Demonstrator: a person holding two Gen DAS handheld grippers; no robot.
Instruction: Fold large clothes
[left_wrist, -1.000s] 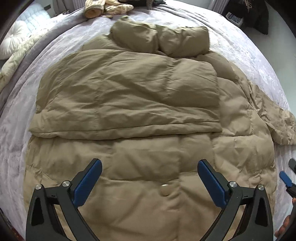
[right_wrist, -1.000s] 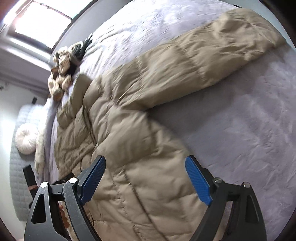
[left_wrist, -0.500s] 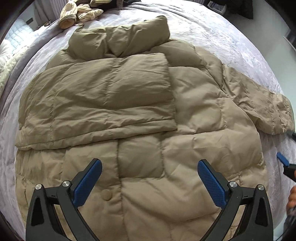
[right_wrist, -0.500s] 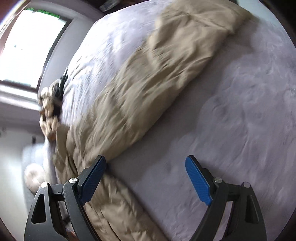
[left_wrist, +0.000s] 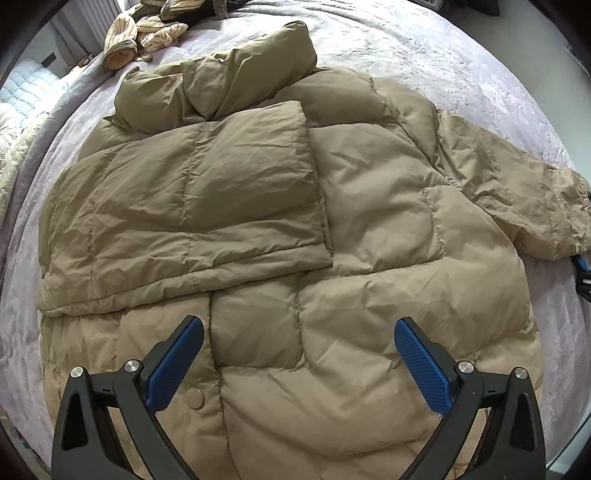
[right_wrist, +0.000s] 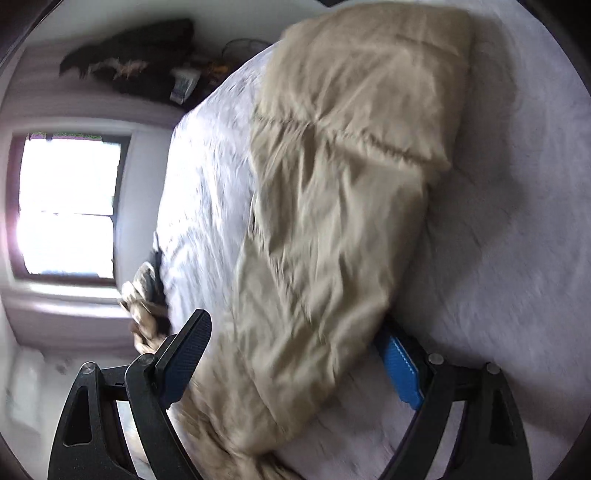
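One tan puffer jacket (left_wrist: 332, 229) lies below the gaping, empty left gripper (left_wrist: 299, 362); its one unfolded sleeve (right_wrist: 332, 221) runs between the right gripper (right_wrist: 295, 362)'s parted jaws, ungripped.

bare bedspread (left_wrist: 424, 48) lies open beyond the jacket (left_wrist: 369, 206); striped clothes (left_wrist: 147, 29) crowd its far corner

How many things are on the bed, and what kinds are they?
Tan puffy jacket: 1
Striped cream clothes heaped at the far edge: 1 pile
Total: 2 on the bedspread
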